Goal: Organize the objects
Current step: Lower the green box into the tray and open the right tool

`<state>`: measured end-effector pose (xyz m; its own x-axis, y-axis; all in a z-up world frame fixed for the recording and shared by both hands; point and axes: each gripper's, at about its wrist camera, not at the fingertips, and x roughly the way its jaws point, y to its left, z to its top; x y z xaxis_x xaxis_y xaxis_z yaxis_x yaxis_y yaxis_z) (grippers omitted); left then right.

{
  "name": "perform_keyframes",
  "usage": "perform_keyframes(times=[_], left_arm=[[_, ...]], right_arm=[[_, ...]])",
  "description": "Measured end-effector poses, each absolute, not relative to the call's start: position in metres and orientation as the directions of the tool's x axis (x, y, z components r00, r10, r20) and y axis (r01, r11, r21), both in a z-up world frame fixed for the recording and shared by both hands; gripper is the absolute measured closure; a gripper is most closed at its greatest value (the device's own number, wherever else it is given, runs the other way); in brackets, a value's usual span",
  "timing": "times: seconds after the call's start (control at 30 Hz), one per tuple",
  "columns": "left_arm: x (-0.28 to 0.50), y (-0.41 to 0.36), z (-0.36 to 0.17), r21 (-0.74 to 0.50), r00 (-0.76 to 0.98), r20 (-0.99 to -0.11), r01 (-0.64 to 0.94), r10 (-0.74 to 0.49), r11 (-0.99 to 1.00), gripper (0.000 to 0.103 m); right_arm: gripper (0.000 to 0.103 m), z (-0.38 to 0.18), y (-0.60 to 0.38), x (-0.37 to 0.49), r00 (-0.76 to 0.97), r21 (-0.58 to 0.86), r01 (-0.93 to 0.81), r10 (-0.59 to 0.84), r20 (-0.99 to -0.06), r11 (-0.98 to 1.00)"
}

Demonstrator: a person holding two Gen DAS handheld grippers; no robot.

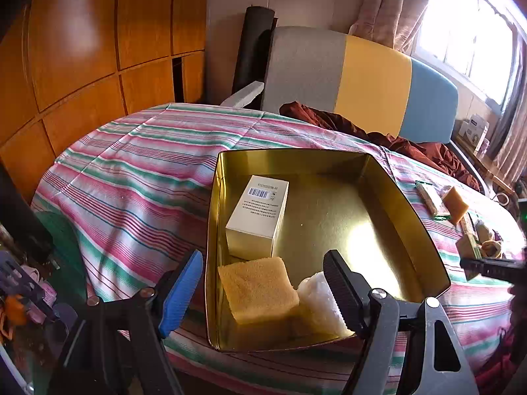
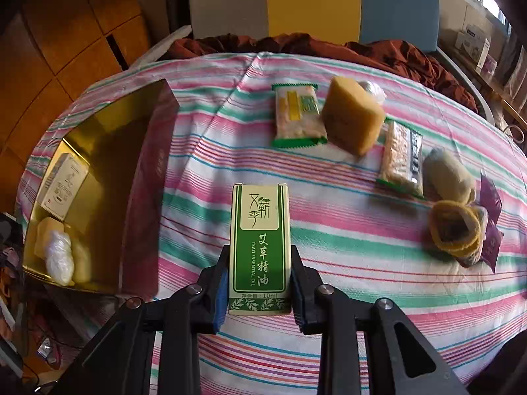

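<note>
A gold tin [image 1: 388, 181] lies open on the striped bed cover [image 1: 131, 171]. Inside it are a white barcoded box [image 1: 260, 214], a yellow sponge [image 1: 257, 293] and a white plastic-wrapped bundle [image 1: 318, 299]. My left gripper [image 1: 263, 258] hovers open over the tin's near corner, with nothing between its pads. My right gripper [image 2: 260, 253] is shut on a green essential-oil box [image 2: 258, 247], held lifted above the cover to the right of the tin [image 2: 148, 164]. In the right wrist view, the white box [image 2: 62, 184] and the bundle [image 2: 59, 256] also show inside the tin.
On the cover right of the tin lie two green-edged snack packs [image 2: 296, 115] [image 2: 402, 158], another yellow sponge [image 2: 352, 118], a rolled grey sock [image 2: 448, 174], a yellow-rimmed knit piece [image 2: 454, 230] and a purple packet [image 2: 490, 204]. Brown cloth [image 2: 296, 46] and a headboard [image 1: 362, 75] lie behind.
</note>
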<state>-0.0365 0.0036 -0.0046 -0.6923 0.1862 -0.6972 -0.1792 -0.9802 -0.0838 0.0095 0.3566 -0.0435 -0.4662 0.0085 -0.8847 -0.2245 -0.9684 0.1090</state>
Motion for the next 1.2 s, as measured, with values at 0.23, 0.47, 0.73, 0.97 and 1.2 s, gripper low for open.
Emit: perform_keyframes(times=[0.23,0.47,0.73,0.97,1.2], left_arm=[[-0.035,-0.001,-0.011,-0.1,-0.681,-0.707,-0.171,0.191,-0.98,0.027],[-0.032,-0.007,-0.009,-0.11,-0.691,-0.697,-0.159,0.19,-0.981,0.027],[-0.029,-0.029,-0.009,-0.129,-0.702,-0.692,-0.113,0.171,-0.985,0.022],[-0.031,-0.04,-0.016,-0.139,-0.69,-0.707,-0.082,0.157,-0.987,0.022],[-0.033,-0.044,-0.017,-0.137,-0.689,-0.71,-0.07,0.147,-0.988,0.022]], right_arm=[[0.073,-0.019,0.323,-0.01,-0.526,0.132,-0.164,-0.027,-0.85,-0.978],[0.073,-0.006,0.267,-0.032,-0.55,0.175,-0.025,-0.133,-0.825,-0.984],[0.073,-0.031,0.21,-0.082,-0.478,0.197,0.07,-0.207,-0.854,-0.978],[0.072,-0.067,0.17,-0.116,-0.37,0.234,0.102,-0.255,-0.893,-0.967],[0.056,-0.068,0.158,-0.113,-0.334,0.406,0.143,-0.43,-0.838,-0.902]])
